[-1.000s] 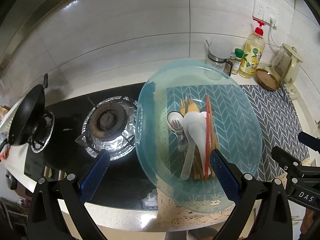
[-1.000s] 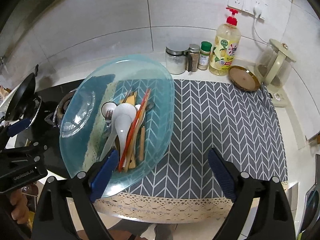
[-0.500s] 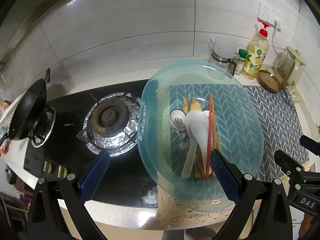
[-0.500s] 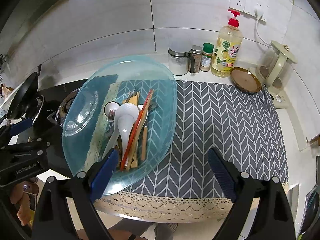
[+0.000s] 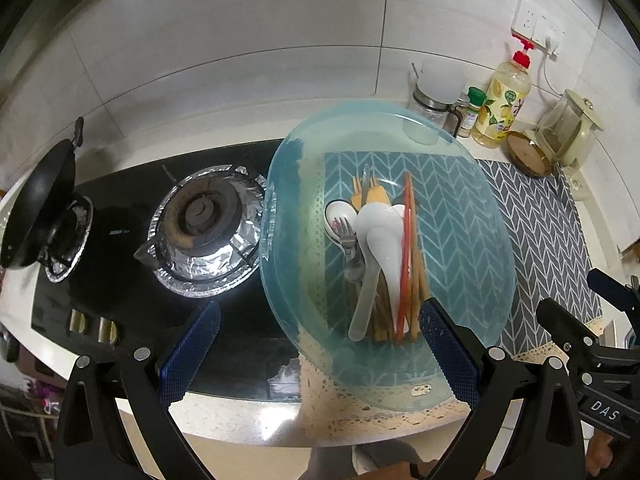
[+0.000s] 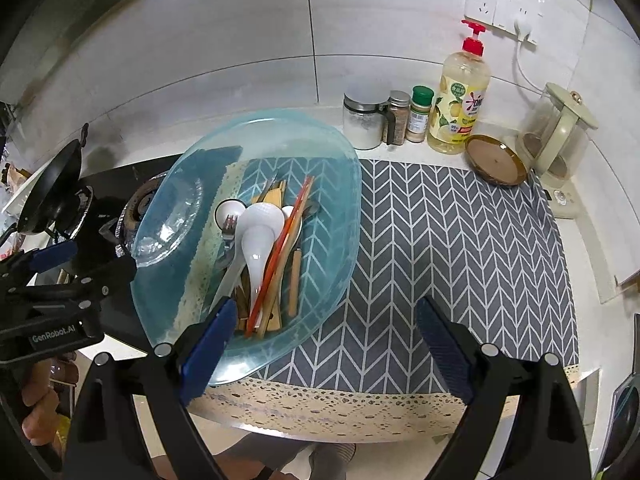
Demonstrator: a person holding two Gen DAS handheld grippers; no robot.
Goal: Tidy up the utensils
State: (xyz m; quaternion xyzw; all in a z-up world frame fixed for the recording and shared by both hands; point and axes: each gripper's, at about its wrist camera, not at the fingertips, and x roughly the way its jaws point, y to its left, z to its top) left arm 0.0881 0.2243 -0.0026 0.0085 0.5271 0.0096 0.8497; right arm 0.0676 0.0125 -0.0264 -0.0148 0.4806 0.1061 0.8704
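The utensils (image 5: 380,256) lie heaped in the middle of a clear blue oval platter (image 5: 472,216), which sits at the left end of the grey chevron mat (image 6: 460,248) with its left rim reaching over the stove's foil-lined burner (image 5: 204,236). In the heap, two white soup spoons (image 6: 258,232) rest on top, an orange pair of chopsticks (image 6: 280,248) runs lengthwise beside them, and wooden pieces and a metal fork (image 5: 346,236) lie underneath. The left tool (image 5: 320,354) hangs over the platter's near rim with its jaws spread wide and nothing between them; the right tool (image 6: 324,344) is likewise spread and empty, its left pad over the near ends of the utensils. Compared with a second ago, the heap and platter have not shifted, and both tools remain parted in much the same pose; only the view has drifted slightly. At the desk's back edge stand jars (image 6: 362,126), a soap bottle (image 6: 460,108) and a kettle (image 6: 560,136). A black wok (image 5: 40,204) sits on the far-left burner.
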